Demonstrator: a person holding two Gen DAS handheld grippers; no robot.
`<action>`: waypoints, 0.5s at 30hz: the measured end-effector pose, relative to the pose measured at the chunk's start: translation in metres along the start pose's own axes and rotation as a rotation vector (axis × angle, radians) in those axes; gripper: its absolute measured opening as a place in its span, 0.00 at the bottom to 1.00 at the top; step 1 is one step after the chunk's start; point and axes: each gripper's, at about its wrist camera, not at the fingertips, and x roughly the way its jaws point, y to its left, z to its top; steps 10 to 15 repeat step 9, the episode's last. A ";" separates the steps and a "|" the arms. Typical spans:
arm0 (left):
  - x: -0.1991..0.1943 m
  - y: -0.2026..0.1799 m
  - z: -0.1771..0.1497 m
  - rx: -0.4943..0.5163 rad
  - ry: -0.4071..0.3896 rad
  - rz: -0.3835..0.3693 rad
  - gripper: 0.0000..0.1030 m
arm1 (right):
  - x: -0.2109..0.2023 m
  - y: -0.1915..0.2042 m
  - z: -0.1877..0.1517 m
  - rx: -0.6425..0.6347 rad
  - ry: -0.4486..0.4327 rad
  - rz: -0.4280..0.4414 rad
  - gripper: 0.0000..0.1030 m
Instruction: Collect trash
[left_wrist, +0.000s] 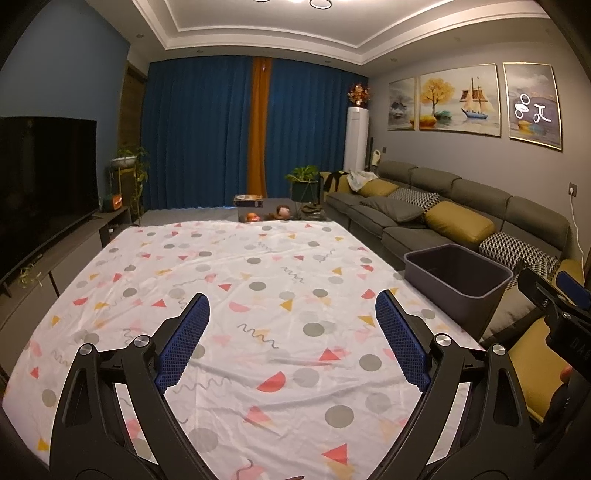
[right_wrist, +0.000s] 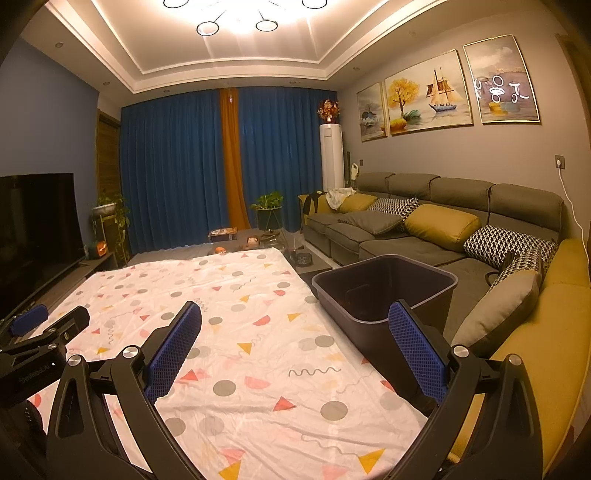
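Observation:
A dark grey bin (right_wrist: 384, 291) stands at the right edge of the table, between the table and the sofa; it also shows in the left wrist view (left_wrist: 458, 277). I see nothing inside it. My left gripper (left_wrist: 293, 302) is open and empty above the patterned tablecloth (left_wrist: 236, 280). My right gripper (right_wrist: 295, 314) is open and empty, its right finger (right_wrist: 417, 350) in front of the bin's near wall. No trash shows on the cloth. The right gripper shows at the right edge of the left wrist view (left_wrist: 554, 306); the left gripper shows at the left of the right wrist view (right_wrist: 44, 328).
A grey sofa (right_wrist: 424, 236) with yellow and patterned cushions runs along the right. A TV (left_wrist: 40, 192) on a low cabinet stands at the left. Beyond the table's far edge lie small objects (left_wrist: 258, 212), a potted plant (left_wrist: 304, 181) and blue curtains.

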 end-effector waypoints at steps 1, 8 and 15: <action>0.000 -0.001 0.000 -0.001 0.000 0.004 0.88 | 0.000 -0.001 0.000 0.001 0.000 0.000 0.95; 0.001 0.003 0.000 -0.020 0.009 0.009 0.92 | -0.001 -0.002 0.000 0.004 -0.003 0.001 0.95; 0.001 0.005 0.000 -0.022 0.011 0.012 0.92 | -0.001 -0.002 0.000 0.006 -0.003 0.001 0.95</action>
